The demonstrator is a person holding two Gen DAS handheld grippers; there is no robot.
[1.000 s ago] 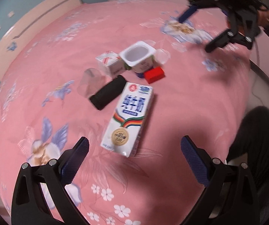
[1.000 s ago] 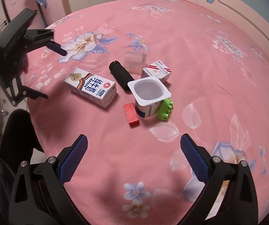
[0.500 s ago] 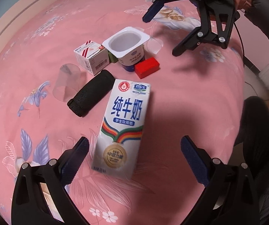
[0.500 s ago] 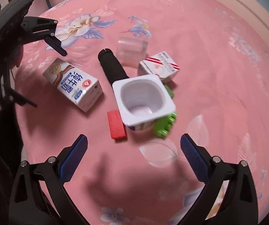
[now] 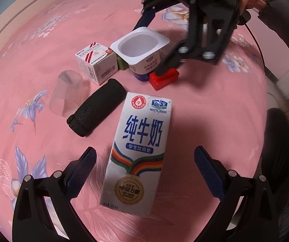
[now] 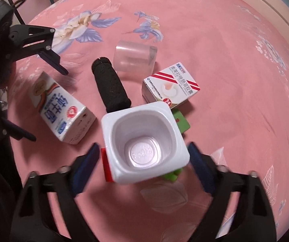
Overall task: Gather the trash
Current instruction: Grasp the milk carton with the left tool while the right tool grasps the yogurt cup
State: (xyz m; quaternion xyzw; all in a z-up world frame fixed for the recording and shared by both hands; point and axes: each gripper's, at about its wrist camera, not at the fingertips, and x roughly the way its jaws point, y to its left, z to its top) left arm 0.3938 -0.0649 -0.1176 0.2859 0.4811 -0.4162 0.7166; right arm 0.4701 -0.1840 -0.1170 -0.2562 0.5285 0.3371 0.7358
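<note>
Left gripper (image 5: 143, 173) is spread wide, and the milk carton (image 5: 137, 157) lies flat right between its fingers — straddled, not yet squeezed. Over on the other side, the right gripper (image 6: 143, 165) is just as wide apart, with the empty yogurt cup (image 6: 144, 143) standing upright between its pads; whether a pad is touching the cup wall yet, I cannot tell.

Just past the cup, tucked against it: a red block (image 6: 106, 165) on the left-finger side, a green block (image 6: 181, 121) on the right. A little further ahead lies the black foam roll (image 6: 111, 87), running from the cup away toward the clear plastic cup (image 6: 134, 59), which is tipped on its side. The small medicine box (image 6: 170, 86) sits ahead and to the right, close to the yogurt cup's rim.

All of it rests on the pink flowered bedspread (image 6: 225, 40). Progress? Early days, by my reading — nothing lifted, no bin in sight, every piece of rubbish left to collect. Both grasps look ready to close.
</note>
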